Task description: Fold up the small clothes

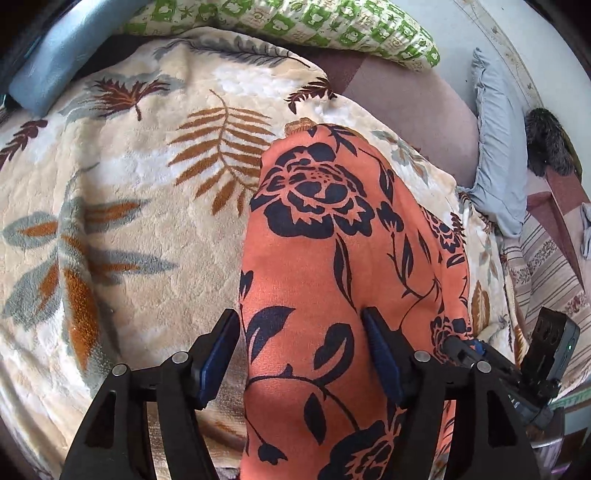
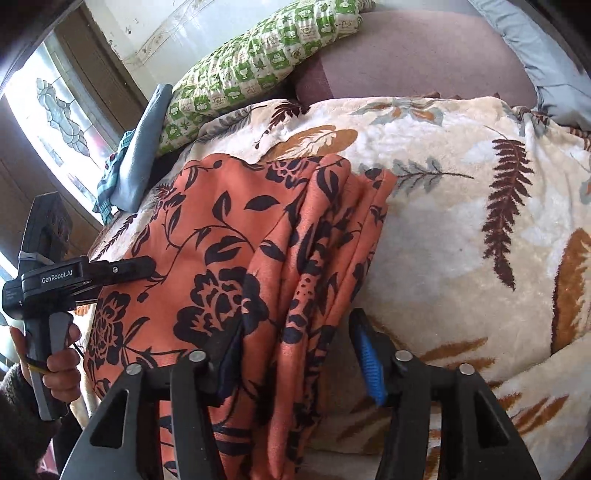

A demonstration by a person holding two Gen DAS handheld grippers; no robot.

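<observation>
Left wrist view: the left claw (image 1: 299, 328) stands wide, its blue-padded fingers (image 1: 218, 354) apart with nothing pinched; the orange cloth with black rose and leaf print (image 1: 332, 240) runs from the bottom centre of the frame up past the middle, passing between the fingers, which straddle its left part without pressing it. The cloth lies on a cream plush blanket with brown and grey leaf pattern (image 1: 129, 177) that fills the left and centre. A green-and-white quilted pillow (image 1: 295, 26) sits along the top edge, a pale blue cushion (image 1: 498, 147) at the right. The other gripper's black body shows at the lower right edge.

Right wrist view: the right claw (image 2: 295, 339) is likewise wide, holding nothing; the cloth's (image 2: 221, 240) bunched, layered edge passes between its fingers (image 2: 369, 365), touching the left one and clear of the right one. The cloth spreads from bottom centre to the middle left over the blanket (image 2: 461, 221). At the far left a hand (image 2: 59, 365) grips the left gripper's handle. The pillow (image 2: 258, 62) is at the upper centre, and a folded blue fabric (image 2: 140, 155) lies to its left.
</observation>
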